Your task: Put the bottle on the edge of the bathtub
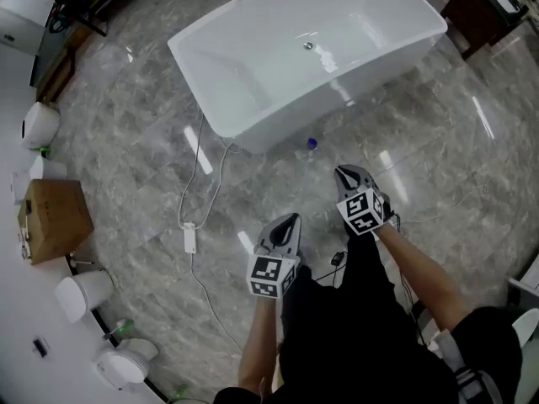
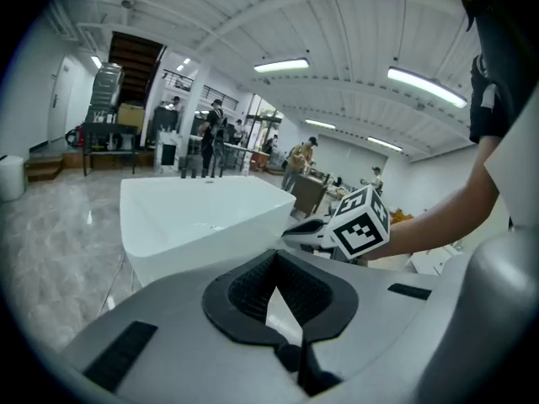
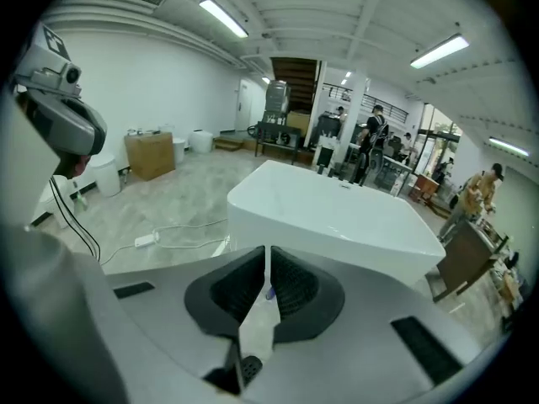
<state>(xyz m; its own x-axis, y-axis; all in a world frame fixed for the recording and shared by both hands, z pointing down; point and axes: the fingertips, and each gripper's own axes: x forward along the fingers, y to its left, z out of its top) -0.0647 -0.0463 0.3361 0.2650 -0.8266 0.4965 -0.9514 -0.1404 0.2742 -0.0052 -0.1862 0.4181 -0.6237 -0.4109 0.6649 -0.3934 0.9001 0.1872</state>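
A clear bottle with a blue cap [image 1: 310, 148] stands on the grey marble floor just in front of the white bathtub [image 1: 278, 120]. My right gripper [image 1: 340, 172] hovers to the right of the bottle, a short way from it, jaws drawn together to a thin slit. In the right gripper view the blue cap [image 3: 268, 294] peeks through that slit of the right gripper [image 3: 267, 263], with the bathtub [image 3: 337, 217] behind. My left gripper [image 1: 292, 219] is lower and nearer to me, jaws together and empty. The left gripper view shows the left gripper [image 2: 274, 263], the bathtub [image 2: 202, 217] and the right gripper [image 2: 295, 231].
A white cable with an adapter [image 1: 189, 236] trails over the floor left of the bottle. A cardboard box [image 1: 55, 219] and white toilets [image 1: 84, 293] line the left wall. A dark cabinet [image 1: 484, 7] stands beyond the tub's right end. People stand far behind the tub.
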